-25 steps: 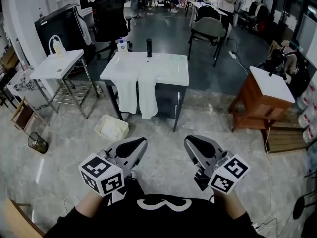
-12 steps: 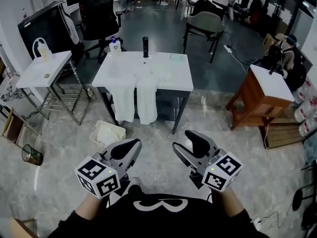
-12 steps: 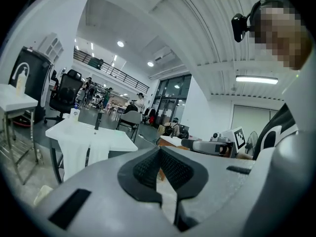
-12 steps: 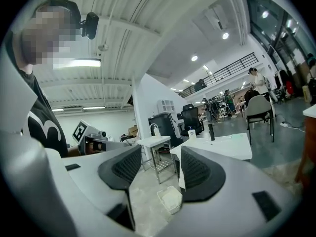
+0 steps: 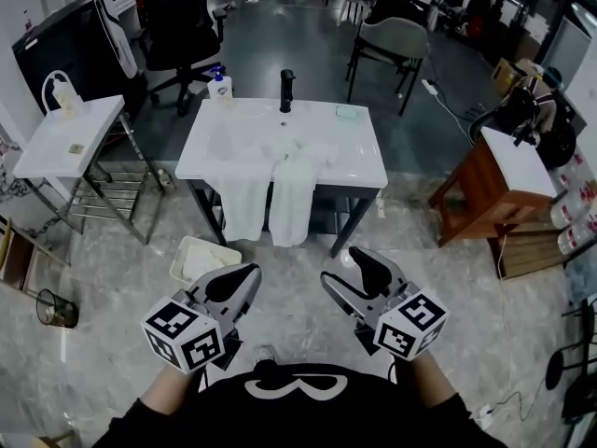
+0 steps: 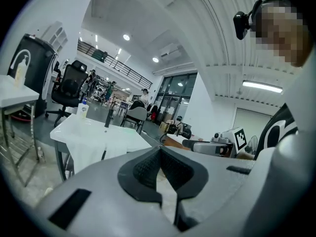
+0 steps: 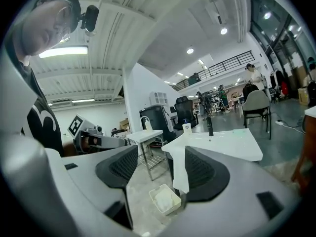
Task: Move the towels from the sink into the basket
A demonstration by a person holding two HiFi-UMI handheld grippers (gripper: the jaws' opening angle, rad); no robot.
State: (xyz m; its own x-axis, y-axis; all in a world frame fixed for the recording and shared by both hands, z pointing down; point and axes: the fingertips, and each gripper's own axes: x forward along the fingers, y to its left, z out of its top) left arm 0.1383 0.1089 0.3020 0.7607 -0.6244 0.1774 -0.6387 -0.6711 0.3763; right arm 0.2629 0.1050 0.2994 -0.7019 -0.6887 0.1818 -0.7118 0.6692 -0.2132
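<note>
Two white towels (image 5: 244, 203) (image 5: 292, 199) hang over the front edge of the white sink (image 5: 354, 157), with more cloth bunched in the basin. A pale basket (image 5: 203, 261) sits on the floor by the sink's left front leg, with a white cloth inside. My left gripper (image 5: 250, 273) is held low near my body, its pads (image 6: 148, 167) closed together and empty. My right gripper (image 5: 341, 269) hovers beside it with its jaws opening and nothing between them. Through them in the right gripper view I see a towel (image 7: 180, 169) and the basket (image 7: 165, 199).
A black faucet (image 5: 287, 90) and a soap bottle (image 5: 219, 84) stand at the sink's back. A white side table (image 5: 65, 138) stands to the left, a wooden stand (image 5: 504, 189) to the right. A wire bin (image 5: 56, 308) sits far left on the floor. Office chairs (image 5: 396, 40) stand behind.
The right gripper's jaws have spread apart from shut. The sink and basket have drawn nearer in the head view. The left gripper stays closed.
</note>
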